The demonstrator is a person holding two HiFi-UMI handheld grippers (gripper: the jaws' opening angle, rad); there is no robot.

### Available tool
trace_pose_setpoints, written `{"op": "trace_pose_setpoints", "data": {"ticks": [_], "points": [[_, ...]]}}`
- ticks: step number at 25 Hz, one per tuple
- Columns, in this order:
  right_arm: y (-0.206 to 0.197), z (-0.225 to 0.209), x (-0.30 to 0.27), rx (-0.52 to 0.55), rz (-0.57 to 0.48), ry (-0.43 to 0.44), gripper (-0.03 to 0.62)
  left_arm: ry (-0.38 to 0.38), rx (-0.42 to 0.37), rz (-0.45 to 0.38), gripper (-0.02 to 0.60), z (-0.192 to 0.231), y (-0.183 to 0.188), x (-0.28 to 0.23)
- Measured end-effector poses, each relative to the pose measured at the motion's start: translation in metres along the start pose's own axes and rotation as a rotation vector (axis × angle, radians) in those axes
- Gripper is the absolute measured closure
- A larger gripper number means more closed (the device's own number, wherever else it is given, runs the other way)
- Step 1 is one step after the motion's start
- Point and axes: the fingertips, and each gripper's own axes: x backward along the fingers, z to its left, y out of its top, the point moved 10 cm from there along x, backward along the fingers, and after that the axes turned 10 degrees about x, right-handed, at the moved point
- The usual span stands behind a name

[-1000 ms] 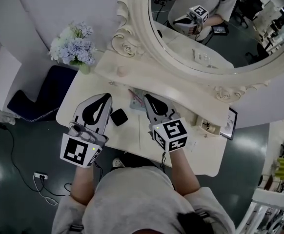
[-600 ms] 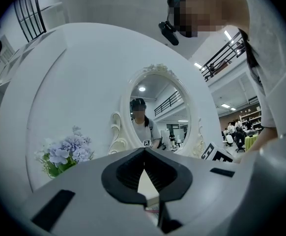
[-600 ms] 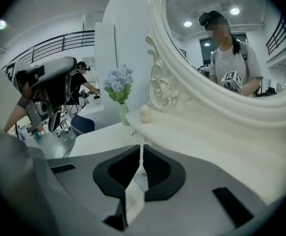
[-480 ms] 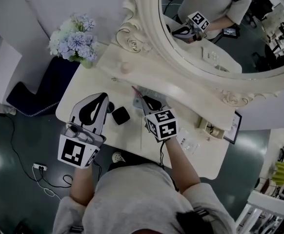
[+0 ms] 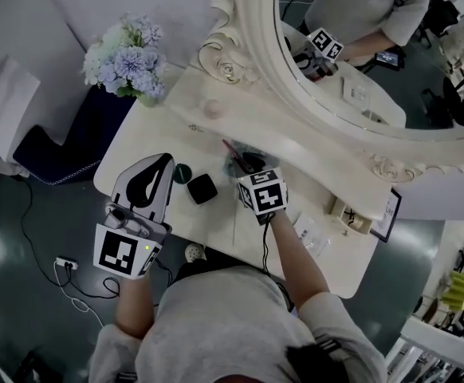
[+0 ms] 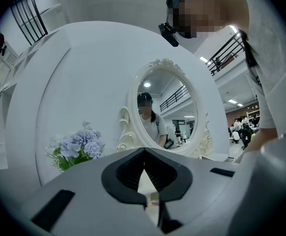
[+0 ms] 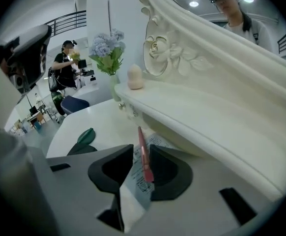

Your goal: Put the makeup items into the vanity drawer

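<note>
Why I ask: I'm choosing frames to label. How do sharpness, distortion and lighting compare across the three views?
Head view: evenly lit and sharp, even on the cream carved mirror frame. Left gripper view: strong fisheye, dark round border, the left gripper close and soft. Right gripper view: same fisheye; the white printed packet with a pink pencil in the right gripper is blurred.

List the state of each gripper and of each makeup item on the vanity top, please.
left gripper: jaws together, empty.
right gripper: jaws closed on the packet.
packet: held between the right jaws, with a pink pencil along it.
black compact: lid shut, lying on the tabletop.
green round item: lying on the tabletop beside the compact.
</note>
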Motion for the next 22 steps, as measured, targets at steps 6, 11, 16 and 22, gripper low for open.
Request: {"op": "trace_pose_setpoints", "data": {"ticks": [6, 11, 16, 22], "points": [[-0.007, -0.001, -0.016, 0.024, 0.071, -0.009, 0.487, 0.024, 0.001, 0.011, 0.568, 0.005, -0.002, 0.004], [-0.009, -0.002, -0.019, 0.072, 0.097, -0.012, 0.493, 0.031, 0.001, 0.012, 0.568, 0.005, -0.002, 0.006], [-0.009, -0.001, -0.018, 0.100, 0.098, -0.004, 0.533, 0.030, -0.003, 0.014, 0.568, 0.004, 0.000, 0.008], [-0.005, 0.009, 0.000, 0.092, 0.031, 0.010, 0.534, 0.014, -0.007, 0.003, 0.568, 0.003, 0.004, 0.009]]}}
